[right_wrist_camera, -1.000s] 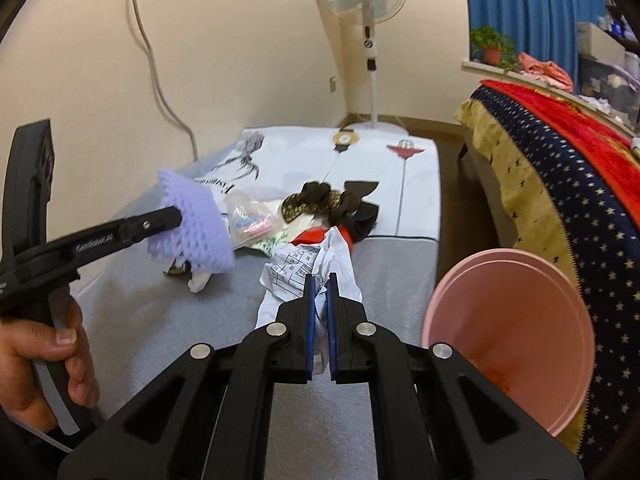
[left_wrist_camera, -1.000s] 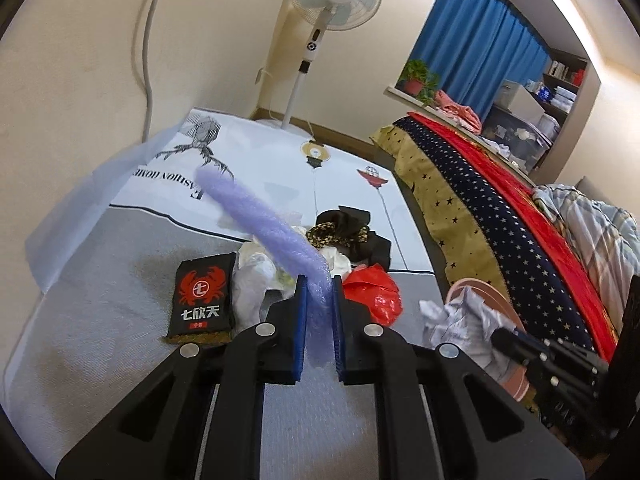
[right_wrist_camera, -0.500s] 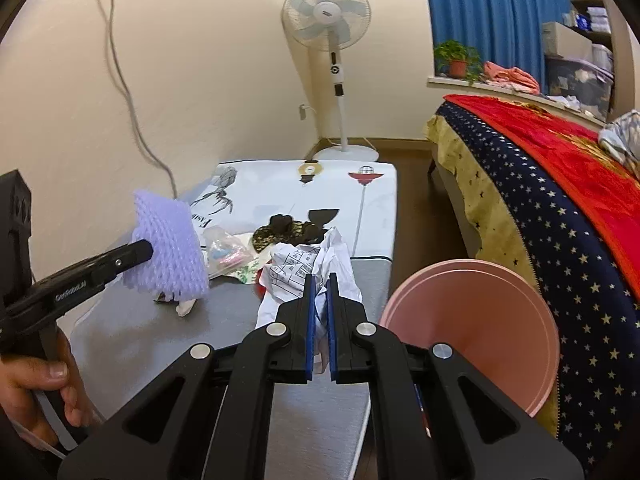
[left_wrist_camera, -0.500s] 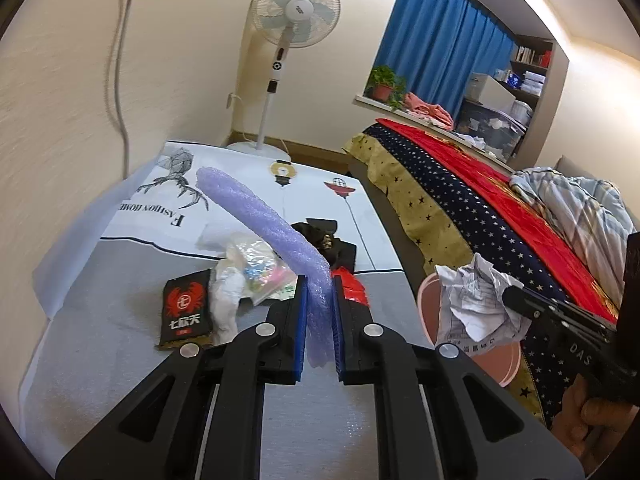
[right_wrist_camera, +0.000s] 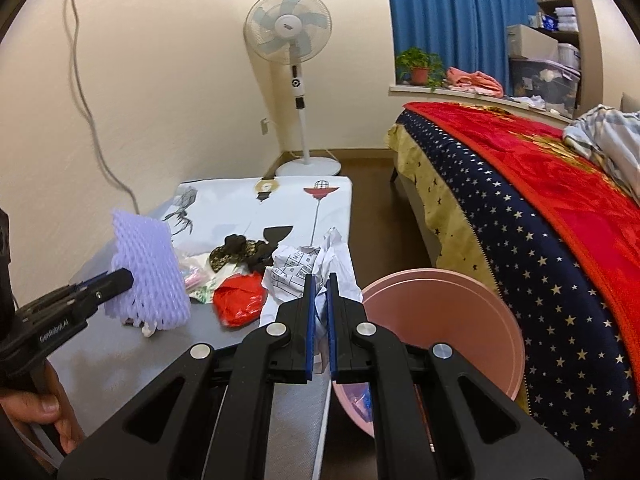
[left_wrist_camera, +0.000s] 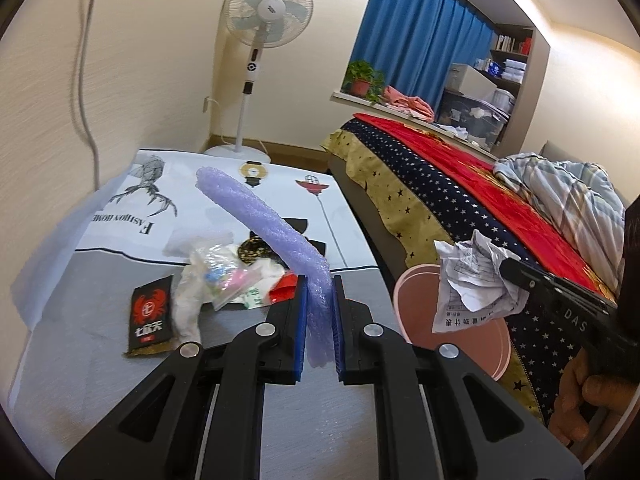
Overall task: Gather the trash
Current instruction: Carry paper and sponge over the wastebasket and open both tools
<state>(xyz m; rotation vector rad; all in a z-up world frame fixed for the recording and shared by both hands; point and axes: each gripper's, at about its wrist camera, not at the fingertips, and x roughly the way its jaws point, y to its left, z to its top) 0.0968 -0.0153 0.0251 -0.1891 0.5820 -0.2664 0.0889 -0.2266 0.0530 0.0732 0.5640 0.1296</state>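
Note:
My left gripper point(left_wrist_camera: 319, 312) is shut on a purple foam net sleeve point(left_wrist_camera: 264, 220) and holds it above the table; the sleeve also shows in the right wrist view point(right_wrist_camera: 146, 272). My right gripper point(right_wrist_camera: 319, 312) is shut on a crumpled white printed paper point(right_wrist_camera: 304, 272), held up beside the pink bin point(right_wrist_camera: 444, 320); the paper also shows in the left wrist view point(left_wrist_camera: 472, 280), over the bin's rim point(left_wrist_camera: 416, 280). A trash pile lies on the table: a black crab-logo packet point(left_wrist_camera: 150, 316), clear plastic bags point(left_wrist_camera: 212, 272), a red wrapper point(right_wrist_camera: 238, 304) and black lace fabric point(right_wrist_camera: 236, 254).
The low table point(left_wrist_camera: 100, 360) has a grey and white printed cover and stands against the wall. A bed point(right_wrist_camera: 540, 208) with a starred navy and red cover runs along the right. A standing fan point(right_wrist_camera: 294, 80) is at the far end. A cable point(right_wrist_camera: 92, 128) hangs on the wall.
Both grippers have risen and drawn back from the pile with their loads. The right gripper's paper has moved rightward over the pink bin's rim.

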